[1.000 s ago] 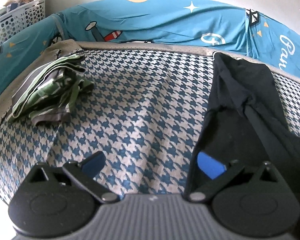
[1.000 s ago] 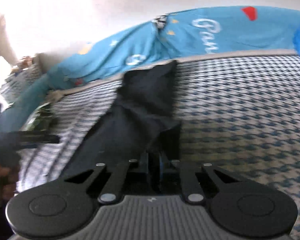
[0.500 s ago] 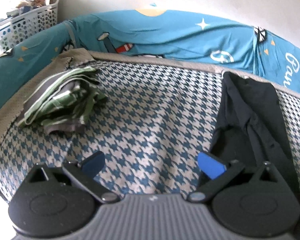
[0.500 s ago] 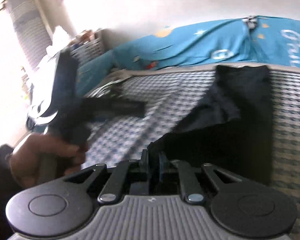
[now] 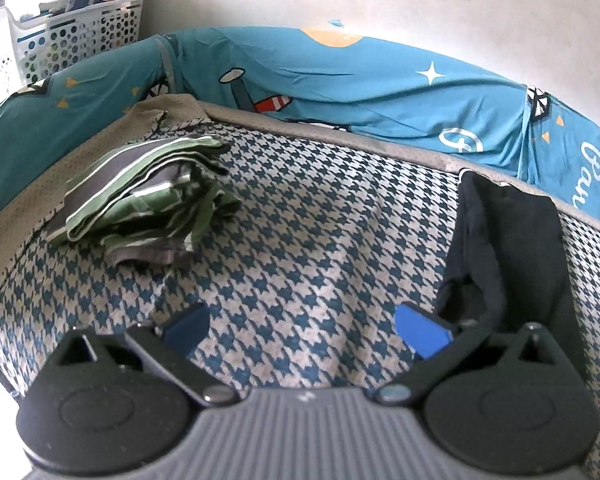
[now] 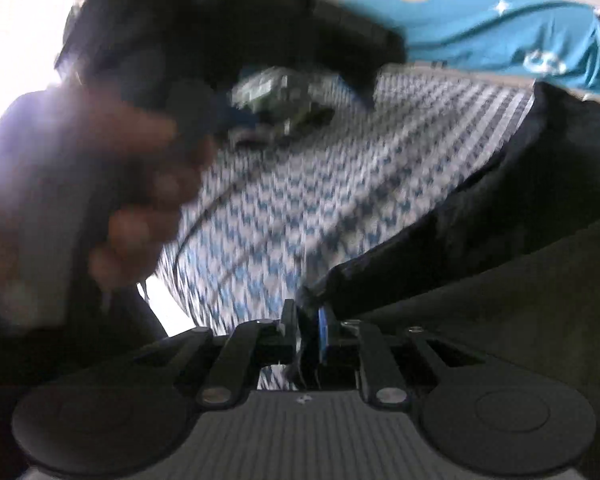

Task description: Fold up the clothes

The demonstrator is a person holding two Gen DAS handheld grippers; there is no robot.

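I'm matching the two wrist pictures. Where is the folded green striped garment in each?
Left wrist: folded green striped garment at left, on the houndstooth sheet.
Right wrist: blurred green patch at upper centre, under the dark left tool.
Shared landmark: black garment, at right in both.

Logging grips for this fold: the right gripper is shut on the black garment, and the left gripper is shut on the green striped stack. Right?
Not quite. The left gripper is open and holds nothing; the left wrist view shows the green striped stack lying apart on the houndstooth cover. The right gripper is indeed shut on the black garment.
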